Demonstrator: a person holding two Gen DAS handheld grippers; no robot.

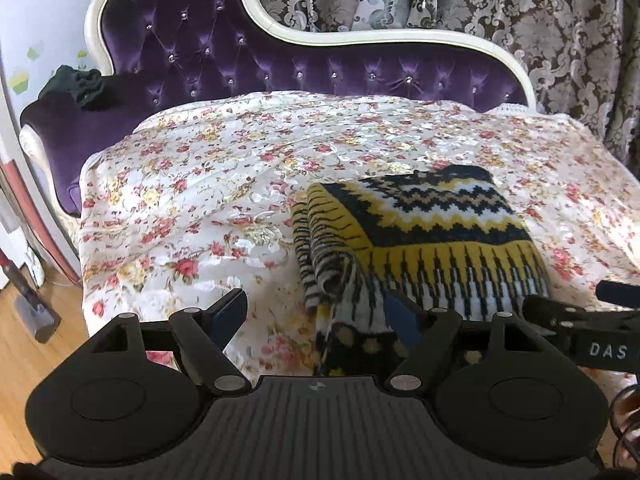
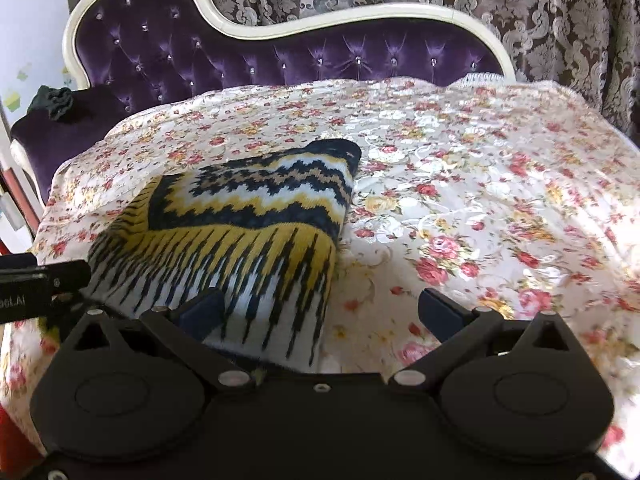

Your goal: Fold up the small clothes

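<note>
Sweater: a knitted sweater [image 1: 420, 236] [image 2: 248, 232] in yellow, black and white zigzag bands is seen folded into a compact block on the floral cover, toward the near edge of the cover.
Sweater, left side: a striped fold, likely a sleeve [image 1: 320, 268], is bunched along the left edge of the block and hangs toward the near edge; a black patch with yellow dots is seen below it.
Left gripper: the left gripper [image 1: 316, 314] is held with its jaws spread wide; nothing is gripped. Its right finger [image 1: 402, 316] is seen against the sweater's near left corner; contact cannot be told.
Right gripper: the right gripper [image 2: 324, 312] is likewise spread wide and grips nothing. Its left finger [image 2: 204, 310] overlaps the sweater's near edge, its right finger [image 2: 440, 312] is over bare cover.
Floral cover: the floral cover [image 1: 192, 200] [image 2: 480, 208] is draped over the seat of a chaise.
Chaise: a purple tufted chaise [image 1: 224, 52] [image 2: 200, 52] with a cream frame is seen behind the cover.
Dark cloth: a dark cloth [image 1: 78, 84] [image 2: 52, 102] is bunched on the chaise's left arm, well apart from the sweater.
Backdrop: patterned curtains [image 1: 520, 8] [image 2: 520, 0] are hung behind.
</note>
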